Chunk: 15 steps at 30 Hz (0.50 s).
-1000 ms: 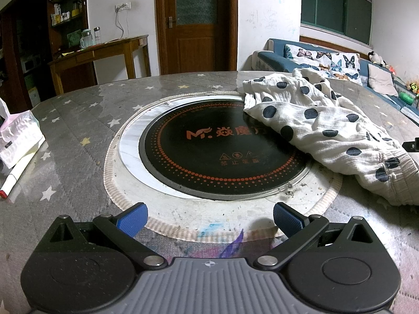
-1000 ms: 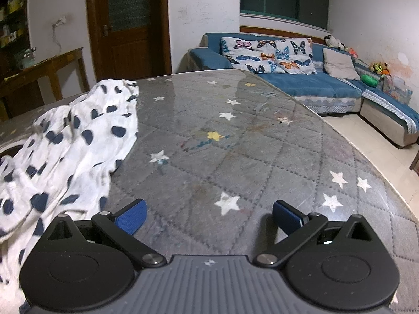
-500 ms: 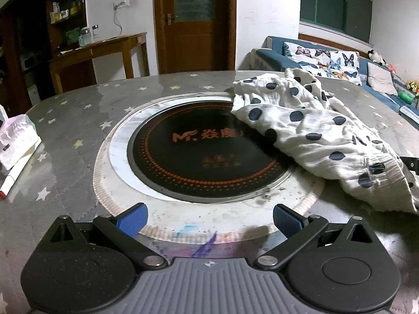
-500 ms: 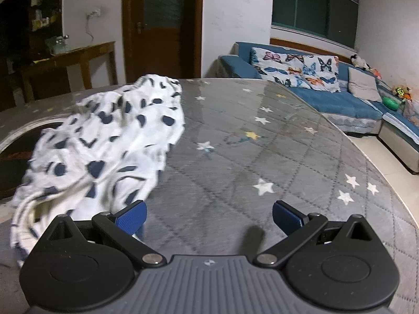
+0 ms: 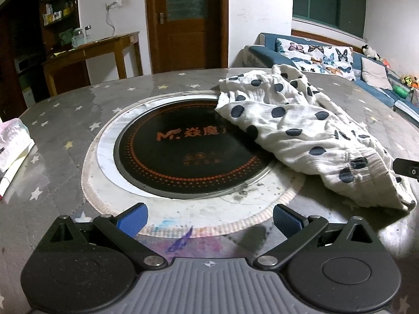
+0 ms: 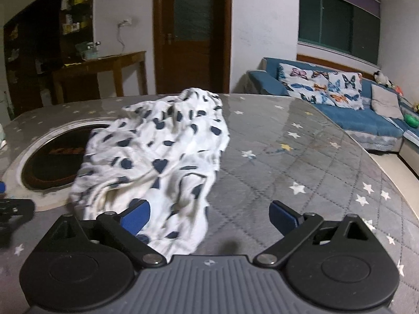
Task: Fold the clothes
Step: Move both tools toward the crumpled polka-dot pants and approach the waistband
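Your left gripper (image 5: 209,217) and right gripper (image 6: 209,216) both hover spread wide, grasping nothing. The polka-dot garment (image 5: 301,125) lies crumpled on the star-patterned round table (image 6: 301,172), overlapping the black induction cooktop (image 5: 188,151). Beyond: wooden door (image 5: 186,21), blue sofa (image 6: 361,115).

Round cooktop (image 5: 188,154) inset in star-patterned table (image 5: 65,120).

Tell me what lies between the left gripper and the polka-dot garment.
In the left wrist view, only the pale ring around the black cooktop separates the left gripper from the polka-dot garment.
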Motion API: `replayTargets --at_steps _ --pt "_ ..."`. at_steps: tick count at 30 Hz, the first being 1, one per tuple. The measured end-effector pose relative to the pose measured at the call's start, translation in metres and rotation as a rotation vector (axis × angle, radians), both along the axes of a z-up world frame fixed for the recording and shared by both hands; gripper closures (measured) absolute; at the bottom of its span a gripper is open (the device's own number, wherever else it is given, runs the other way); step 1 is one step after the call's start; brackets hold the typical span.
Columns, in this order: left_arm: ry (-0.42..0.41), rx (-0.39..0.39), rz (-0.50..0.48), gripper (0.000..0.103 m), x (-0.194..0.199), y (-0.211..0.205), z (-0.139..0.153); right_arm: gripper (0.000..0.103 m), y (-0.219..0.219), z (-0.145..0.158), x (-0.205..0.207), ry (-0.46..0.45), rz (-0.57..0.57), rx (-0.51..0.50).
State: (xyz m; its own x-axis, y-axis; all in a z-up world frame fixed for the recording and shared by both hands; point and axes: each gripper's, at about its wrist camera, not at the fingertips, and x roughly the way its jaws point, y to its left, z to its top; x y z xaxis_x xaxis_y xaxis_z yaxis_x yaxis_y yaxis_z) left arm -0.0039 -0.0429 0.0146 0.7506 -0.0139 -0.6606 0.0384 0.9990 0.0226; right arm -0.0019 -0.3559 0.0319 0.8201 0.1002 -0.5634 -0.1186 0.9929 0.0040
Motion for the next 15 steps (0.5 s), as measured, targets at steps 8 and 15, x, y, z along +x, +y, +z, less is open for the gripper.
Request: replayTargets --at_steps 8,15 --pt "0.007 -0.004 -0.018 0.000 -0.006 -0.011 0.001 0.013 0.008 0.002 -0.021 -0.014 0.047 0.054" --pt "0.008 -0.014 -0.022 0.000 -0.009 -0.017 0.004 0.016 0.015 0.003 -0.034 -0.025 0.067 0.083"
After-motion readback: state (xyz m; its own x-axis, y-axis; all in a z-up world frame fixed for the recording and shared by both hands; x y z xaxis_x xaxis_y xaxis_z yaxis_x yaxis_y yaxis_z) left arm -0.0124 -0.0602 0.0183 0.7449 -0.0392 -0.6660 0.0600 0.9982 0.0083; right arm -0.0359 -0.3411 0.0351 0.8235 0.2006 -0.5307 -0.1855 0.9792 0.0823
